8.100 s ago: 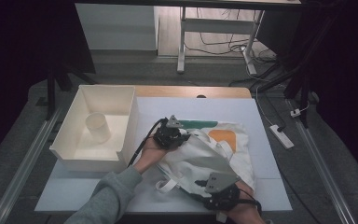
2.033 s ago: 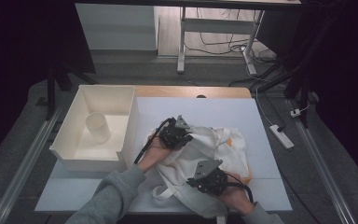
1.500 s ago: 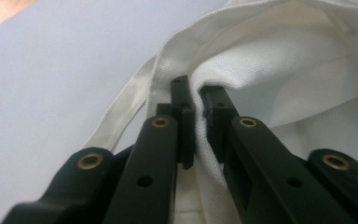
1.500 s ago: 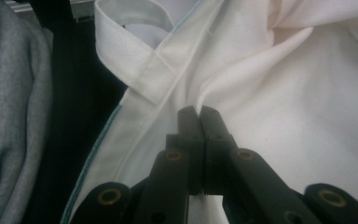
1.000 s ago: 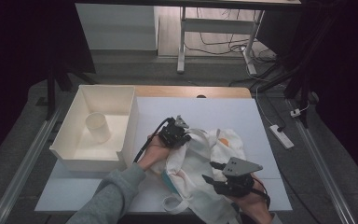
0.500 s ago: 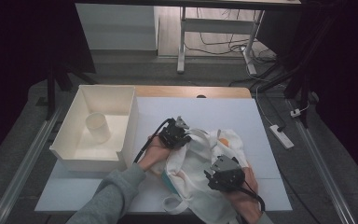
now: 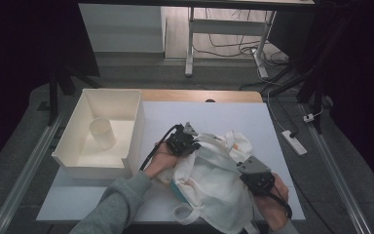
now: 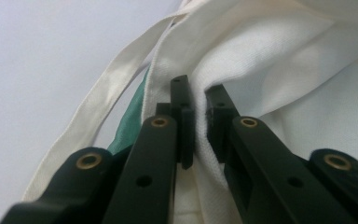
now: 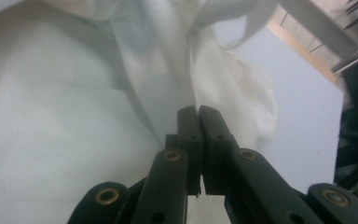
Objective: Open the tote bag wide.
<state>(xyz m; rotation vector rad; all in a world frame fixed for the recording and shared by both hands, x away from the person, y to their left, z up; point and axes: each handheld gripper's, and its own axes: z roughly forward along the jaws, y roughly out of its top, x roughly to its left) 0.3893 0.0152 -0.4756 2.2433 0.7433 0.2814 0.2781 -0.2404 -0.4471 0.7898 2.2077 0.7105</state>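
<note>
Your desk [image 7: 214, 114], white-topped with a wooden strip along its far edge, is carrying a white open box [image 7: 80, 146] at its left and a crumpled white cloth bag [image 7: 212, 180] lying right of centre, near your edge.

You grip the white cloth bag [image 7: 209, 175] with both grippers, left gripper [image 7: 184, 142] and right gripper [image 7: 256, 178], beside the tray [image 7: 73, 141].

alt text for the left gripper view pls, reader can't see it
Close-up along the left gripper, whose two black fingers are shut on a fold of a white cloth bag. A cloth strap trails down the left over a pale table surface, with a strip of green showing beside the fold.
</note>
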